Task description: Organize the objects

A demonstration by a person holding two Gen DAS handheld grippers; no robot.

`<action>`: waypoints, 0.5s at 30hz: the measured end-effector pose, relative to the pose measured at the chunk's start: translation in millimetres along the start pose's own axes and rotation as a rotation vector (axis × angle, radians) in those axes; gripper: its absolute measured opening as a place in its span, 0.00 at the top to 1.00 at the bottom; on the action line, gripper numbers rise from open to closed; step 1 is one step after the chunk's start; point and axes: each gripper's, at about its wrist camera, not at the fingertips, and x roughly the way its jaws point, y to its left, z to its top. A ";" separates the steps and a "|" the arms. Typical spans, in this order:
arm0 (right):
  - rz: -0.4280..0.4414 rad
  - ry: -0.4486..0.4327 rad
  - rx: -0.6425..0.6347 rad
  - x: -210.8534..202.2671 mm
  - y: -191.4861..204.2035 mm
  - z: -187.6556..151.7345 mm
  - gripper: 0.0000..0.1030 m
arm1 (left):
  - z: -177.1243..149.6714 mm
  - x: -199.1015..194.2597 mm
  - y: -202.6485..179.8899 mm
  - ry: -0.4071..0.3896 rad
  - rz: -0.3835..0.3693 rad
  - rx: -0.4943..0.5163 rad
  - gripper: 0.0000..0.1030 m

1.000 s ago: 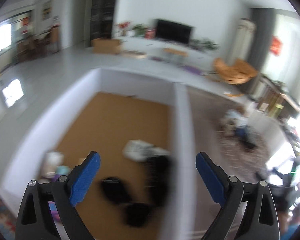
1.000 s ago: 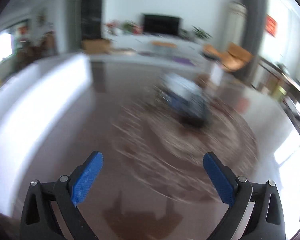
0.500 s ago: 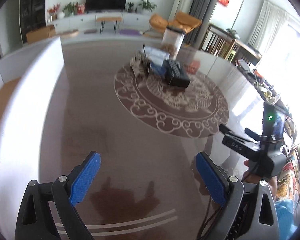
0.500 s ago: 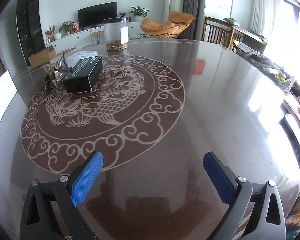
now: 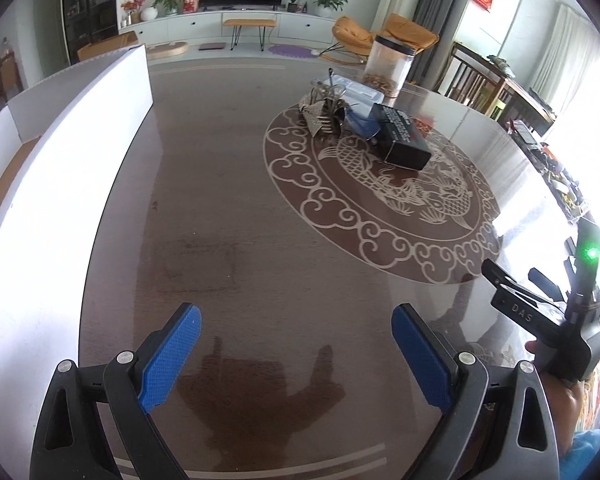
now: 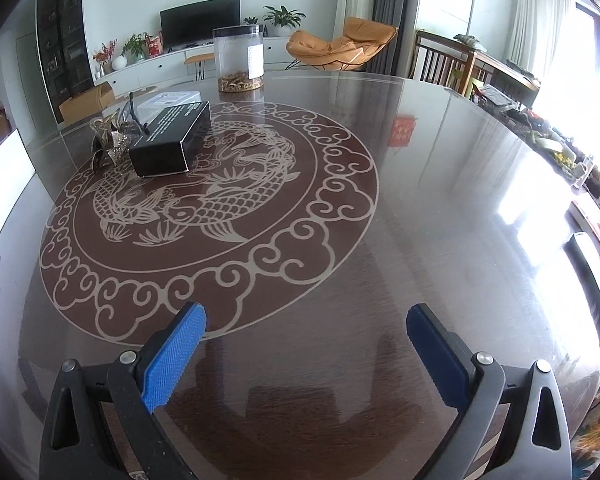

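Change since a second ago: my left view then looked blurred into the white box with a brown floor and dark things in it; now it is sharp and faces the table. My right view has cleared from motion blur too, and both views have barely shifted in the last half second.
Left gripper [image 5: 296, 320]: blue ribbed pads on black arms, spread wide, nothing between them; it hangs over bare tabletop near me.
Right gripper [image 6: 306, 322]: same blue textured pads, fingers wide apart and empty, over the near rim of the table's pattern. I also see its body at the right edge of the left view, a hand [image 5: 556, 380] under it.
Table: round dark brown glossy table [image 6: 440, 208] with a pale inlaid ring of cloud scrolls and fish; reflections show on it.
Task objects: a black rectangular cardboard box with white print [image 6: 170, 140] lies flat on the far side of the pattern, well apart from both grippers; just beside it a crumpled metallic gold-and-silver ornament [image 6: 110, 142], behind it a flat white box [image 6: 168, 100].
Jar: tall clear plastic cylinder with a dark lid [image 6: 239, 58], brownish pieces at its bottom, upright beyond the boxes.
Bin: tall white smooth-walled box [image 5: 60, 168] stands along the table's left side.
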 end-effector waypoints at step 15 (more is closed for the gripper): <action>0.002 0.023 -0.006 2.8 4.2 -1.4 0.02 | 7.2 17.3 11.5 0.019 0.029 -0.028 0.06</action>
